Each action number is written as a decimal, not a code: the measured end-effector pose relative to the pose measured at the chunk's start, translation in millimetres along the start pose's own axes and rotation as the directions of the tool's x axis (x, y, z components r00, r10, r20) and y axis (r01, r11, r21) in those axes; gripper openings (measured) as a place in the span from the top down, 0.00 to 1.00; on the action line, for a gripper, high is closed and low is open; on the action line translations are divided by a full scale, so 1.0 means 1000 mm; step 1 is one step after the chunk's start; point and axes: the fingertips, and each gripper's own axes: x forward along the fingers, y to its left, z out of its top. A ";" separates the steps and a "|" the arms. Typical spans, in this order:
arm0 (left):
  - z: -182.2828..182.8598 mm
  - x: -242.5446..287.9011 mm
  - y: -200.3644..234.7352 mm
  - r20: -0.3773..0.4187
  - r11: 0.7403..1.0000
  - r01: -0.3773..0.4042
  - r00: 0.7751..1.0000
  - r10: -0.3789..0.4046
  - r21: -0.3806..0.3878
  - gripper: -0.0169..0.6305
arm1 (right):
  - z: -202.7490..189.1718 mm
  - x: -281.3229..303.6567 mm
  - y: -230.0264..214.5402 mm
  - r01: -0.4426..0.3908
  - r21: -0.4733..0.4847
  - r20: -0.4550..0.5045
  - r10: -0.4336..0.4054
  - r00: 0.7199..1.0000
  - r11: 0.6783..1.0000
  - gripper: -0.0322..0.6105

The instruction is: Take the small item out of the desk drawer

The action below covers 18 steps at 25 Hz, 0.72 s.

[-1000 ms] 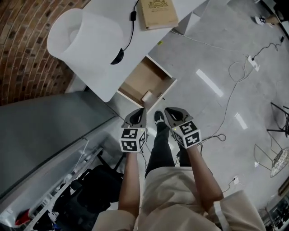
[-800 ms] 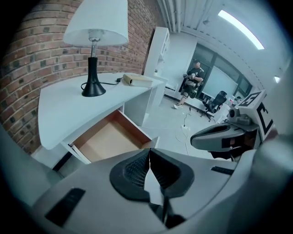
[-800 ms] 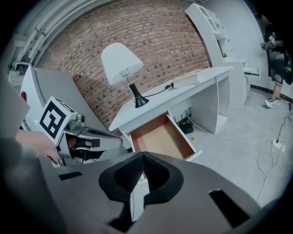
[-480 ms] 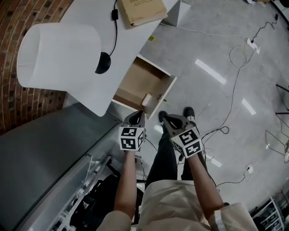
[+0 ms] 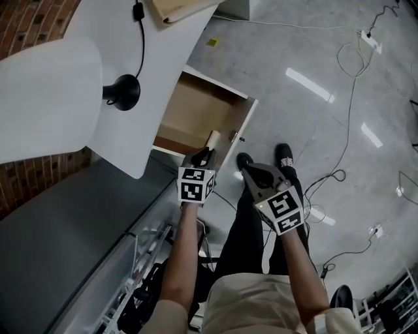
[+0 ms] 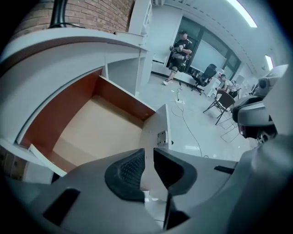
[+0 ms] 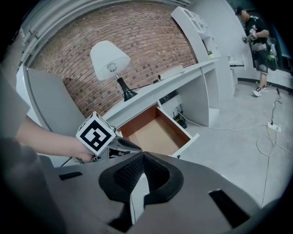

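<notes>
The white desk's (image 5: 163, 65) drawer (image 5: 196, 111) stands pulled out, its pale bottom bare. A small cream cylinder (image 5: 213, 139) lies against the drawer's front wall, near a corner. My left gripper (image 5: 205, 152) hangs just short of that cylinder; its jaws have just been opening and stand a narrow gap apart with nothing between them. In the left gripper view, the left gripper (image 6: 149, 160) looks into the drawer (image 6: 100, 132) and its jaws hide the cylinder. My right gripper (image 5: 247, 171) hovers over the floor beside the drawer front, shut and empty. The right gripper (image 7: 143, 157) faces the drawer (image 7: 153, 132).
A lamp with a white shade (image 5: 46, 98) and black base (image 5: 124, 91) stands on the desk, with a book (image 5: 176, 10) behind it. A grey cabinet (image 5: 59, 222) is at the left. Cables (image 5: 339, 78) lie across the floor. People (image 6: 181, 50) and chairs are far off.
Both grippers have sunk toward the drawer. The left one has come down to the drawer's front corner, next to the cream cylinder. The right one followed lower beside it.
</notes>
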 end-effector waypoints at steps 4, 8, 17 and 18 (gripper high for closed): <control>-0.011 0.024 0.008 -0.054 1.000 0.006 0.999 -0.005 0.025 0.84 | -0.009 0.006 -0.009 0.015 -0.008 0.017 -0.014 1.000 1.000 0.91; -0.011 0.047 0.010 -0.093 0.993 0.016 0.996 -0.005 0.115 0.77 | -0.011 0.011 -0.020 0.045 -0.031 0.055 -0.043 0.998 0.998 0.91; -0.028 0.088 0.012 -0.227 0.978 0.046 0.974 0.001 0.203 0.73 | -0.019 0.030 -0.025 0.023 -0.026 0.058 -0.021 0.998 0.999 0.91; -0.032 0.091 0.014 -0.252 0.977 0.047 0.968 0.007 0.207 0.73 | -0.019 0.032 -0.025 0.019 -0.025 0.059 -0.018 0.998 0.999 0.91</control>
